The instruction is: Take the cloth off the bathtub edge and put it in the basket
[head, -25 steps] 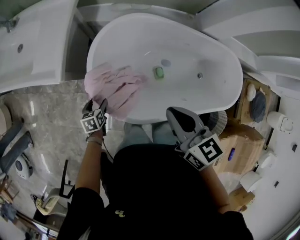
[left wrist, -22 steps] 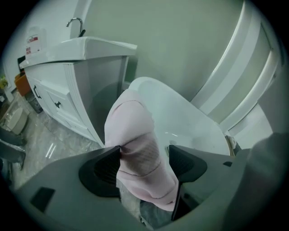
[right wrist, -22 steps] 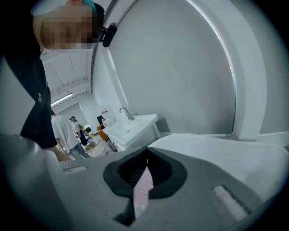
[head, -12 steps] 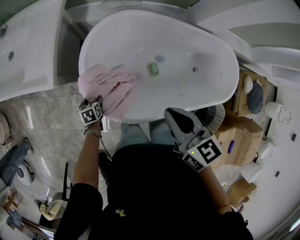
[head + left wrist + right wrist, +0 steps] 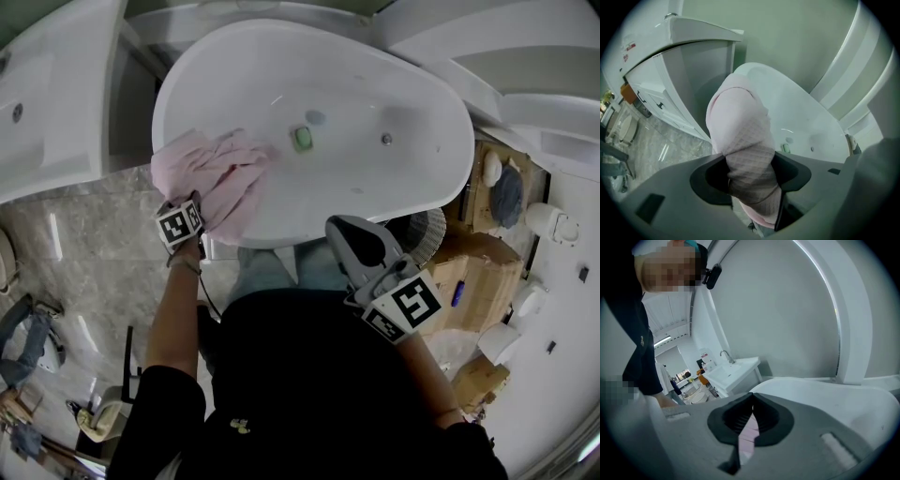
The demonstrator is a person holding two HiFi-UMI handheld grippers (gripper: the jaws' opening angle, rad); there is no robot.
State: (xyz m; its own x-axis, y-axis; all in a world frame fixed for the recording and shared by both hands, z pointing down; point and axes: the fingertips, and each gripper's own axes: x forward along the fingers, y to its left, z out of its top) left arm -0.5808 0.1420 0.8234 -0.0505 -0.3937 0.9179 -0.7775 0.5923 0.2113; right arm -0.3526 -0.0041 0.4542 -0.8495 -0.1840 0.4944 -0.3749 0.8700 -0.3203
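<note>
Cloth, one, sits pinched in left claw, jaws just closing; right claw closed.

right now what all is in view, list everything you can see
bathtub: one, white, centre of the head view
pink cloth: one, pink, draped over the bathtub's left edge
small green item: one, green, on the bathtub floor
basket: one, pale and ribbed, on the floor by the bathtub's near right end
washbasin: one, white, far left
wooden cabinet: one, light wood, right of the basket
marble floor: grey, left of the bathtub
left gripper: one, grey, jaws have just been closing and now press on the pink cloth
right gripper: one, grey, jaws together, holding nothing, near the bathtub's near rim
</note>
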